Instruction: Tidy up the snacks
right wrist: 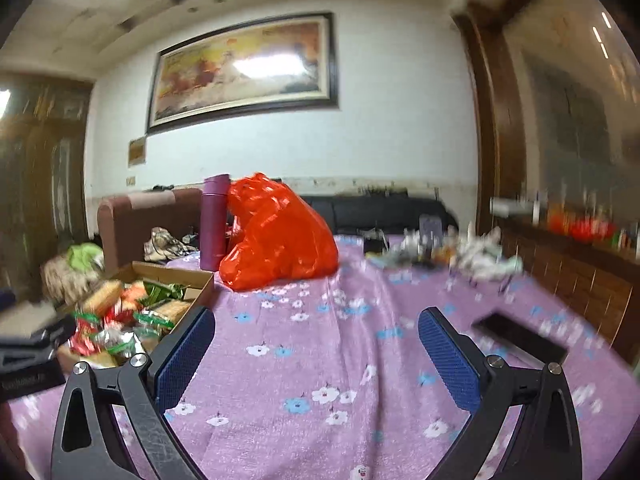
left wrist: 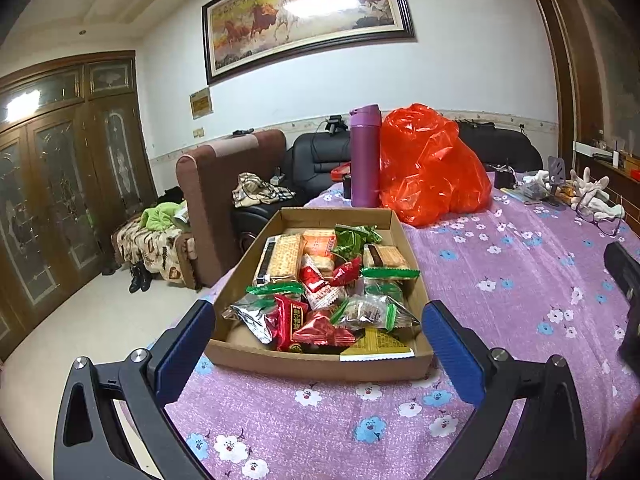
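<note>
A shallow cardboard box (left wrist: 304, 362) sits on the purple flowered tablecloth (left wrist: 500, 280), holding several wrapped snacks (left wrist: 320, 292): biscuit packs, red, green and silver sachets. My left gripper (left wrist: 320, 344) is open and empty, its blue pads on either side of the box's near end. My right gripper (right wrist: 316, 352) is open and empty above bare cloth, to the right of the box (right wrist: 202, 284). The right wrist view is blurred. The right gripper's black body shows at the right edge of the left wrist view (left wrist: 624, 292).
A purple flask (left wrist: 365, 156) and a full orange plastic bag (left wrist: 432, 164) stand behind the box. A dark phone (right wrist: 520, 338) lies on the cloth at right. White gloves and glasses (left wrist: 596, 200) lie at the far right. The table's left edge runs beside the box.
</note>
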A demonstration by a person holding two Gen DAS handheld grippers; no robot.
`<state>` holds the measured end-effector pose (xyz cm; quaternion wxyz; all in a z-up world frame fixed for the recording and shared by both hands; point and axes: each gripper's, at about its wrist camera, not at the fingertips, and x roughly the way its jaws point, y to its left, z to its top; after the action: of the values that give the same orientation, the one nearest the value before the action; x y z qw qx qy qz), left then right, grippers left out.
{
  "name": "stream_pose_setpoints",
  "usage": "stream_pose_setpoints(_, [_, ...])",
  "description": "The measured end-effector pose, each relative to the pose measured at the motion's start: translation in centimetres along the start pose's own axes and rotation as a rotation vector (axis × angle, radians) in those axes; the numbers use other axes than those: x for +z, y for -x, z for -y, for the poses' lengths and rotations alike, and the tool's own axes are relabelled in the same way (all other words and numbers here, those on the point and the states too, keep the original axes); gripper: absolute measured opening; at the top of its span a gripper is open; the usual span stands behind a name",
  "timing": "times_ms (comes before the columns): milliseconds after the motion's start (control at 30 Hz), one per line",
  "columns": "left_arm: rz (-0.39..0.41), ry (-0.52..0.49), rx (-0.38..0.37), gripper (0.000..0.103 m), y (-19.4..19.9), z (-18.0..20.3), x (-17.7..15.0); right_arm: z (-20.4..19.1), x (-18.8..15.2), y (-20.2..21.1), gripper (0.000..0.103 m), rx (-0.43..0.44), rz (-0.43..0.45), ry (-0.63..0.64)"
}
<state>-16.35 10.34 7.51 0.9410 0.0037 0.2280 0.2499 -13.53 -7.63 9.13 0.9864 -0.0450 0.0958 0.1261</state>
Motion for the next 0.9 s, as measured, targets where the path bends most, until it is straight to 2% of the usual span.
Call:
stream_pose_setpoints(100, [0.001, 0.006, 0.000, 0.103, 0.0, -0.1, 0.1, -0.1, 0.1, 0.4, 0.103, 0.014, 0.024, 0.010])
stream_pose_setpoints(300, [-0.013, 0.022, -0.007, 0.103, -0.2, -0.5, 0.1, 2.3, 0.1, -1.2, 0.103, 0.041, -0.063, -0.119])
stream_pose_setpoints(533, [-0.015, 0.022, -0.015, 0.103, -0.2, -0.5, 0.0, 0.6, 0.0, -0.1, 0.103, 0.040, 0.016, -0.007])
stream_pose_setpoints(733, [-0.026, 0.017, -0.027, 0.103, -0.3, -0.4, -0.1, 1.2, -0.1, -0.5, 0.103, 0.047, -0.002, -0.046])
stream_pose_setpoints(900, [-0.023, 0.025, -0.016, 0.103, -0.3, -0.5, -0.2, 0.5, -0.1, 0.2, 0.103, 0.046, 0.024, -0.020])
